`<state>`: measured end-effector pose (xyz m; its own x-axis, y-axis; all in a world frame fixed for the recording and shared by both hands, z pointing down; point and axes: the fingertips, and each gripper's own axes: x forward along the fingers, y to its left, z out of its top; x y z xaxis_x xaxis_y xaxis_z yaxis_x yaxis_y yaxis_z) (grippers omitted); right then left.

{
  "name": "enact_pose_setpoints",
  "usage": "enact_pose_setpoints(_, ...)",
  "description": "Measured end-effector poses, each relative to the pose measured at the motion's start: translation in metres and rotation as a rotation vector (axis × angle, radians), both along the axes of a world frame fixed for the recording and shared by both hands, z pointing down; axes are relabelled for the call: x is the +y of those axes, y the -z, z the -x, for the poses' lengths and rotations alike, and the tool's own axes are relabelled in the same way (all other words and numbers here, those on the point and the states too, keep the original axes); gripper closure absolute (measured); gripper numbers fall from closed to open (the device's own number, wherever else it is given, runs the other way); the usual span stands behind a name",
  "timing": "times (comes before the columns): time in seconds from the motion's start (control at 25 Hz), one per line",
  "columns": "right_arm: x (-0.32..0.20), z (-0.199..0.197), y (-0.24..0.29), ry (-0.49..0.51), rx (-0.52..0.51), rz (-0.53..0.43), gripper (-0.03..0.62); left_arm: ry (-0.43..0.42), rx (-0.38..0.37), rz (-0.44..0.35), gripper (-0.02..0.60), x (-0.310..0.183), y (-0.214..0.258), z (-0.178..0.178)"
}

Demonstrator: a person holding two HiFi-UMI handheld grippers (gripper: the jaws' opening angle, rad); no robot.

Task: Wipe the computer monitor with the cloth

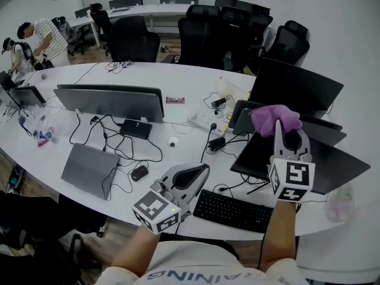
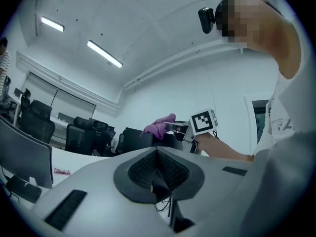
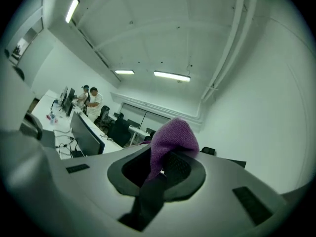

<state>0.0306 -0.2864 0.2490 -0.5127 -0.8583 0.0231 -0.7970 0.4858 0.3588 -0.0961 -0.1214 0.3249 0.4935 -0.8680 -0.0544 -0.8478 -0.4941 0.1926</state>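
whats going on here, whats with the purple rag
A person holds a gripper in each hand at a long white desk. The right gripper is shut on a purple cloth, held over a dark monitor. The left gripper is shut and empty, near the keyboard.

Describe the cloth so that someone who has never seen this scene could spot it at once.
Start at the long white table and go to its right end, where dark monitors stand. Above them the right hand-held gripper is raised, shut on the cloth. It is a crumpled purple bunch, the only soft thing among flat black screens.
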Motion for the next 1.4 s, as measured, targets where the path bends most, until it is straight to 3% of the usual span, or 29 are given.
enact_pose_setpoints(0.2,-0.003,-0.013,-0.006,-0.018,0.100,0.004,0.539,0.020,-0.022,-0.010,0.572,-0.004,0.007,-0.020)
enact_pose_setpoints(0.56,-0.007,-0.054,-0.008,0.003,0.125,0.031,0.539,0.030,-0.042,-0.022,0.572,-0.013,0.012,-0.063)
enact_pose_setpoints(1.4,-0.022,-0.195,-0.012,-0.044,0.159,0.033,0.539,-0.028,-0.046,-0.045,0.572,-0.042,0.019,-0.194)
